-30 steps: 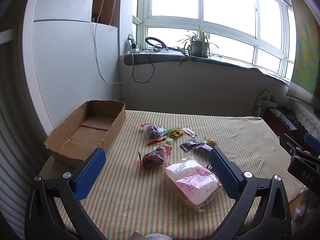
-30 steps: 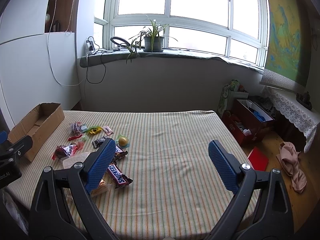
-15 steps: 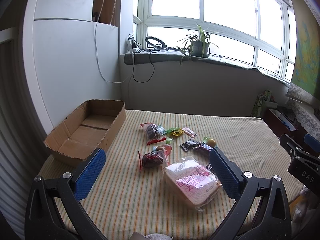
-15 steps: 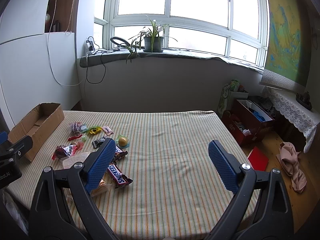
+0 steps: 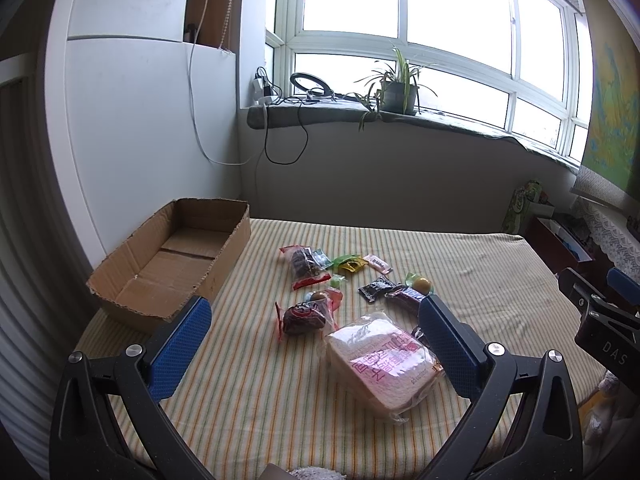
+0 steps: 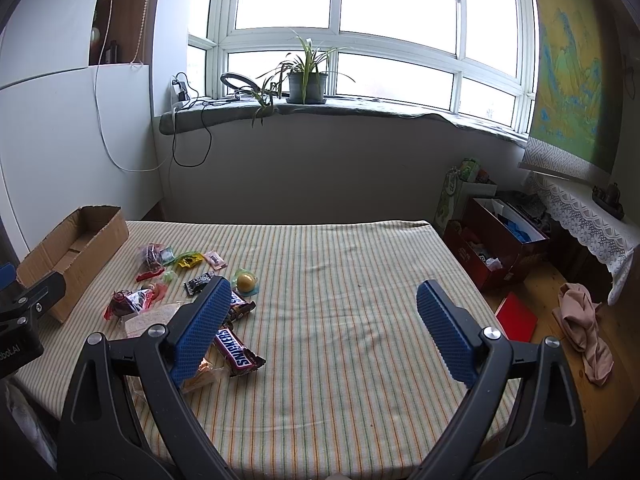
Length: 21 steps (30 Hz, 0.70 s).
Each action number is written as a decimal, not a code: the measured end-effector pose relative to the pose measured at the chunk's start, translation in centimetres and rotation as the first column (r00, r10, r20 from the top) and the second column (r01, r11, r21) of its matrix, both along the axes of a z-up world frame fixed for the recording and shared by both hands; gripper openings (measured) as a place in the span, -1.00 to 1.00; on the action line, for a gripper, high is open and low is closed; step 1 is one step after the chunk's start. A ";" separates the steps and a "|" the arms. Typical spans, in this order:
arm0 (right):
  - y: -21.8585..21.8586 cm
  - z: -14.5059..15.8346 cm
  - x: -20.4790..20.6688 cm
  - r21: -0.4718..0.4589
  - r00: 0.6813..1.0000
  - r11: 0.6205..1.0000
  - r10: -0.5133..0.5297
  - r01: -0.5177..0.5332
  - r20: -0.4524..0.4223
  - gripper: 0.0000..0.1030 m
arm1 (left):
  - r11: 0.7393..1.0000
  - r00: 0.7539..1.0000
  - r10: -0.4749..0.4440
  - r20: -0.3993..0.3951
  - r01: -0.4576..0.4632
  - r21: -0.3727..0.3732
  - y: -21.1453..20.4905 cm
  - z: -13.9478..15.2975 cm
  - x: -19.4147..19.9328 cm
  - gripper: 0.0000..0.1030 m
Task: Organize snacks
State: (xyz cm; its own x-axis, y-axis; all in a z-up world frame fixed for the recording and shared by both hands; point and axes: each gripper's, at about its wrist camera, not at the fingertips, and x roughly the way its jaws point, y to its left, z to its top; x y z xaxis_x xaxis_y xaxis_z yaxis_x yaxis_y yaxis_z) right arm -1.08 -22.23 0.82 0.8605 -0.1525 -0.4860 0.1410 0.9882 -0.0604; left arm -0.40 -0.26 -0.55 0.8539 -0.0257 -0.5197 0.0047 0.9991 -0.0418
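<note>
Several wrapped snacks lie scattered on the striped tablecloth (image 5: 260,392). A bagged loaf with pink print (image 5: 382,364) lies nearest my left gripper (image 5: 314,336), which is open and empty above the table's front. A dark red snack pack (image 5: 302,316) lies just beyond. An empty cardboard box (image 5: 176,256) stands at the left. My right gripper (image 6: 324,320) is open and empty; a Snickers bar (image 6: 238,350) lies by its left finger. The box also shows in the right wrist view (image 6: 76,252).
A yellow round sweet (image 6: 246,281) and small packets (image 5: 352,264) lie mid-table. A windowsill with a potted plant (image 6: 306,80) is behind. Right of the table are red boxes (image 6: 500,252) and a cloth (image 6: 586,320) on the floor.
</note>
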 end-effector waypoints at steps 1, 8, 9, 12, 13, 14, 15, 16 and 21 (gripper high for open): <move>0.0 0.0 0.0 -0.001 1.000 1.000 0.000 0.000 0.000 0.86 | 1.000 1.000 0.000 0.000 0.000 0.000 0.0 0.0 0.0 1.00; 0.0 -0.5 -0.4 0.000 1.000 1.000 0.001 -0.001 -0.002 0.86 | 1.000 1.000 0.000 -0.002 0.000 -0.002 0.0 0.1 0.1 1.00; 0.0 -0.5 -0.4 0.000 1.000 1.000 0.001 -0.001 -0.002 0.86 | 1.000 1.000 0.000 -0.002 0.000 -0.002 0.0 0.1 0.1 1.00; 0.1 -0.5 -0.4 -0.001 1.000 1.000 0.000 0.000 -0.002 0.87 | 1.000 1.000 0.000 -0.003 0.000 -0.002 0.0 0.1 0.1 1.00; 0.1 -0.5 -0.4 -0.001 1.000 1.000 0.001 -0.001 -0.003 0.87 | 1.000 1.000 0.000 -0.003 0.000 -0.002 0.0 0.0 0.1 1.00; 0.0 -0.5 -0.4 0.000 1.000 1.000 0.002 -0.002 -0.003 0.87 | 1.000 1.000 -0.001 -0.005 0.001 -0.002 0.0 0.0 0.1 1.00; 0.1 -0.7 -0.3 -0.001 1.000 1.000 0.002 -0.002 -0.006 0.86 | 1.000 1.000 -0.001 -0.007 0.001 -0.003 0.0 0.0 0.1 1.00; 0.2 -0.8 -0.3 0.000 1.000 1.000 0.005 -0.005 -0.010 0.86 | 1.000 1.000 -0.002 -0.010 0.002 -0.005 0.0 -0.1 0.2 1.00; -0.1 -1.5 0.1 0.011 0.999 1.000 0.018 -0.018 -0.036 0.86 | 0.997 0.998 -0.029 -0.056 0.025 -0.068 1.3 -0.9 0.7 1.00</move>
State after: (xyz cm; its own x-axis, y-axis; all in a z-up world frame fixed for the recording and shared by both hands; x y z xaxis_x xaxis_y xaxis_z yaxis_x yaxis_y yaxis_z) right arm -0.98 -22.34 -0.70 0.8452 -0.1317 -0.5180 0.1209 0.9912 -0.0548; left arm 0.26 1.05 -1.41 0.8217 -0.0851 -0.5635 0.0275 0.9936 -0.1099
